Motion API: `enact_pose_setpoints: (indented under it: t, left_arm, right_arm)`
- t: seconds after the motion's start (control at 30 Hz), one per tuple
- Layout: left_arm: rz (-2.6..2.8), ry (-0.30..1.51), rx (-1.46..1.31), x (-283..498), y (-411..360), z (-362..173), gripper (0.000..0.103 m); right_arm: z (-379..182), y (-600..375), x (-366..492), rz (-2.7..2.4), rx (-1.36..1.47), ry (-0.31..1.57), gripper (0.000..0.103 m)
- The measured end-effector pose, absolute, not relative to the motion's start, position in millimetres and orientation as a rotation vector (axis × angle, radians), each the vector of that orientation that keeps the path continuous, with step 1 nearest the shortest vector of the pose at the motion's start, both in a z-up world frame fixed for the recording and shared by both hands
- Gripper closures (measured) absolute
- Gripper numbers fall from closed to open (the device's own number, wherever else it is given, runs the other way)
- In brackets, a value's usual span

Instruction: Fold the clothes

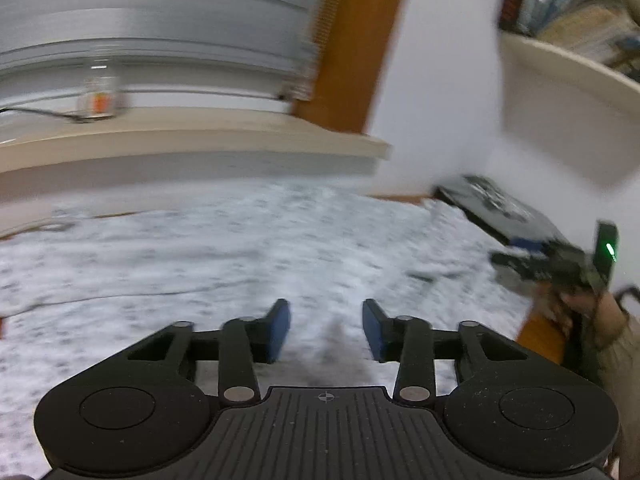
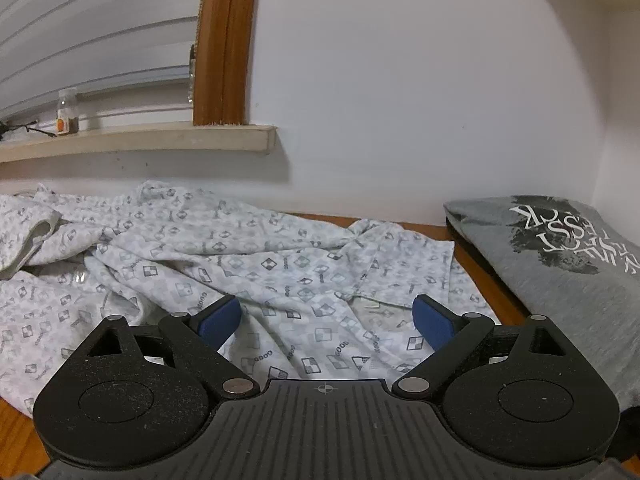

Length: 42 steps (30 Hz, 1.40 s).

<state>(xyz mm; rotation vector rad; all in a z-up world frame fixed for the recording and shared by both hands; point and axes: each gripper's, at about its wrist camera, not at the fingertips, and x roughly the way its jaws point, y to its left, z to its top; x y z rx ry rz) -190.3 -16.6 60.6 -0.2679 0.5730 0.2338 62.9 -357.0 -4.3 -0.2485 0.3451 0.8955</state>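
A white patterned garment (image 2: 224, 264) lies crumpled and spread over the wooden table (image 2: 476, 272) in the right wrist view. My right gripper (image 2: 327, 316) hovers open just above its near part, nothing between the blue pads. In the blurred left wrist view the same garment (image 1: 224, 252) fills the surface below my left gripper (image 1: 326, 330), which is open and empty. At the right edge of that view a hand holds the other gripper (image 1: 552, 260). A folded grey T-shirt with a print (image 2: 560, 264) lies at the right, also visible as the grey T-shirt (image 1: 500, 204).
A window ledge (image 2: 160, 138) runs along the back wall with a small jar (image 2: 67, 112) on it, below a slatted shutter and a wooden frame (image 2: 224, 40). A shelf with books (image 1: 580, 28) hangs at the upper right. The white wall (image 2: 400, 80) stands close behind the table.
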Motion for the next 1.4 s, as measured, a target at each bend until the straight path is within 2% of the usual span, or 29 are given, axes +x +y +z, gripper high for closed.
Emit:
enact_pose_setpoints:
  t: [0.17, 0.23, 0.4, 0.5, 0.53, 0.57, 0.83, 1.03, 1.23, 1.4]
  left_arm:
    - [0.182, 0.605, -0.218, -165.2, -38.3, 46.9, 0.068]
    - [0.212, 0.642, -0.174, -154.9, -38.7, 39.3, 0.056]
    - [0.249, 0.697, -0.085, -139.8, -41.4, 28.5, 0.055]
    - [0.270, 0.701, -0.048, -134.5, -42.0, 24.9, 0.068]
    - [0.269, 0.676, -0.063, -140.0, -38.6, 30.8, 0.092]
    - [0.268, 0.648, -0.080, -146.1, -34.9, 37.3, 0.098]
    - [0.267, 0.419, -0.247, -203.0, 0.8, 99.1, 0.098]
    - [0.354, 0.389, -0.336, -248.0, 33.2, 110.6, 0.098]
    - [0.441, 0.360, -0.424, -292.9, 65.5, 121.4, 0.097]
    - [0.538, 0.478, -0.441, -296.6, 71.5, 70.0, 0.093]
  right_arm:
    - [-4.2, -356.9, 64.5, 0.898, -0.253, 0.343, 0.011]
    - [-4.5, -357.5, 63.8, 0.898, -0.254, 0.338, 0.011]
    - [-4.8, -358.5, 63.4, 0.896, -0.251, 0.330, 0.011]
    - [-5.0, -359.0, 63.3, 0.895, -0.249, 0.325, 0.011]
    - [-5.0, -359.2, 63.2, 0.895, -0.249, 0.324, 0.011]
    - [-5.1, -359.4, 63.1, 0.895, -0.248, 0.322, 0.011]
    - [-6.6, -357.3, 60.8, 0.896, -0.273, 0.317, 0.011]
    - [-6.5, -361.5, 65.6, 0.912, -0.230, 0.342, 0.010]
    - [-6.3, -357.0, 53.7, 0.895, -0.293, 0.282, 0.010]
    - [-6.2, -354.5, 49.5, 0.888, -0.326, 0.261, 0.009]
